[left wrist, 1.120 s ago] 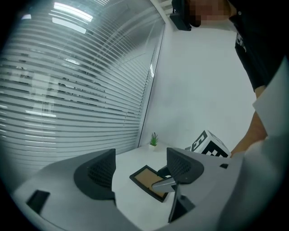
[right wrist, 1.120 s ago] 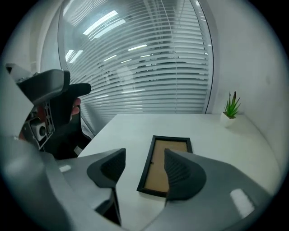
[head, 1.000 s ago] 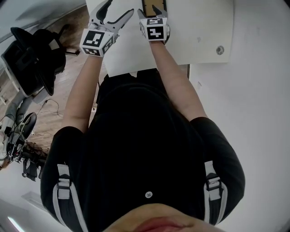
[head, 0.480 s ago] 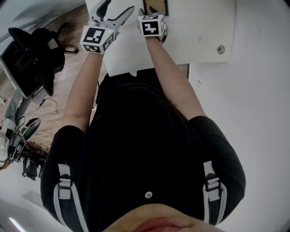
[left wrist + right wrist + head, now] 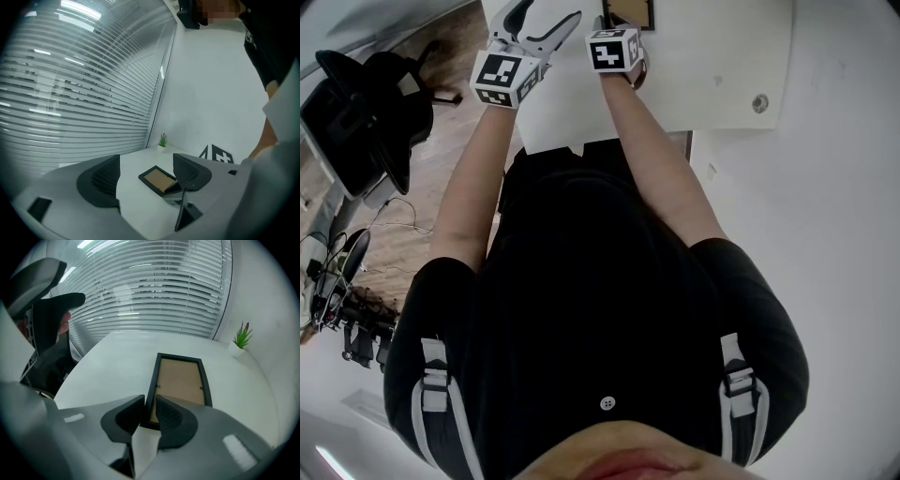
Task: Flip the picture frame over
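The picture frame [image 5: 180,380] lies flat on the white table [image 5: 712,66] with its brown backing up and a black border around it. It also shows at the top edge of the head view [image 5: 630,13] and between the left jaws in the left gripper view [image 5: 158,179]. My right gripper [image 5: 150,401] points steeply down at the frame's near left corner. Its jaws are closing, with the black left rail filling the narrow gap between the pads. Its marker cube [image 5: 614,49] hides the tips from above. My left gripper [image 5: 542,21] hovers open to the left, holding nothing.
A small potted plant [image 5: 242,338] stands at the far right of the table near the blinds. A round grommet [image 5: 759,103] sits in the tabletop to the right. A black office chair [image 5: 366,122] stands on the wooden floor to the left.
The right gripper has sunk and tipped further down onto the frame's near corner. The left gripper has stayed where it was.
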Demonstrator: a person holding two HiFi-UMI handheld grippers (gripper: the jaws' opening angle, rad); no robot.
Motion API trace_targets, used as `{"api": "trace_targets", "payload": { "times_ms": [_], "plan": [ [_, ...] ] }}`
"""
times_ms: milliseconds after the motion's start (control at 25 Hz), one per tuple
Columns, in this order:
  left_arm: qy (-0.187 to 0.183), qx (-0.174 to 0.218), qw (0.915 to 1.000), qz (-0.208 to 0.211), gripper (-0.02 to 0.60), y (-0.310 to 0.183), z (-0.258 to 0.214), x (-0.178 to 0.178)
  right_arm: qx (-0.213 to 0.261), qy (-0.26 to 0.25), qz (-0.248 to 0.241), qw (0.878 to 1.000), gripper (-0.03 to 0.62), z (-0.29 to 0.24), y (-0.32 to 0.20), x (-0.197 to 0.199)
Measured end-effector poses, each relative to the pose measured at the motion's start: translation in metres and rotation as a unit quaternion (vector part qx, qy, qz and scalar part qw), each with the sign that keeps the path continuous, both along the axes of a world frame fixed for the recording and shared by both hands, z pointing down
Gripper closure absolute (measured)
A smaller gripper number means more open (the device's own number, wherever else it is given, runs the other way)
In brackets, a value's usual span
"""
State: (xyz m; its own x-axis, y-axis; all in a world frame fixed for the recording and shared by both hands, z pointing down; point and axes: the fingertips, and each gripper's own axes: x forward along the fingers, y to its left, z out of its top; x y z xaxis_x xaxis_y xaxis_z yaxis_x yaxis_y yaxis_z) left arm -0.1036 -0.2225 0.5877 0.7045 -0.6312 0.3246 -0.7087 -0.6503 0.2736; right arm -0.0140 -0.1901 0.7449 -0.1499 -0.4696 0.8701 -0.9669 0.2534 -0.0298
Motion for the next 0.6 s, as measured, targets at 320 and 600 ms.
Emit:
{"api": "trace_targets", "payload": {
  "times_ms": [320,600],
  "plan": [
    [0.000,0.006,0.9999,-0.008,0.224,0.008,-0.007,-0.010,0.010,-0.004,0.015,1.000,0.543,-0.002,0.002,-0.003],
    [0.001,0.019,0.9997,-0.014,0.224,0.013,-0.023,-0.015,0.023,-0.037,0.032,0.999,0.545,-0.021,0.002,-0.005]
  ]
}}
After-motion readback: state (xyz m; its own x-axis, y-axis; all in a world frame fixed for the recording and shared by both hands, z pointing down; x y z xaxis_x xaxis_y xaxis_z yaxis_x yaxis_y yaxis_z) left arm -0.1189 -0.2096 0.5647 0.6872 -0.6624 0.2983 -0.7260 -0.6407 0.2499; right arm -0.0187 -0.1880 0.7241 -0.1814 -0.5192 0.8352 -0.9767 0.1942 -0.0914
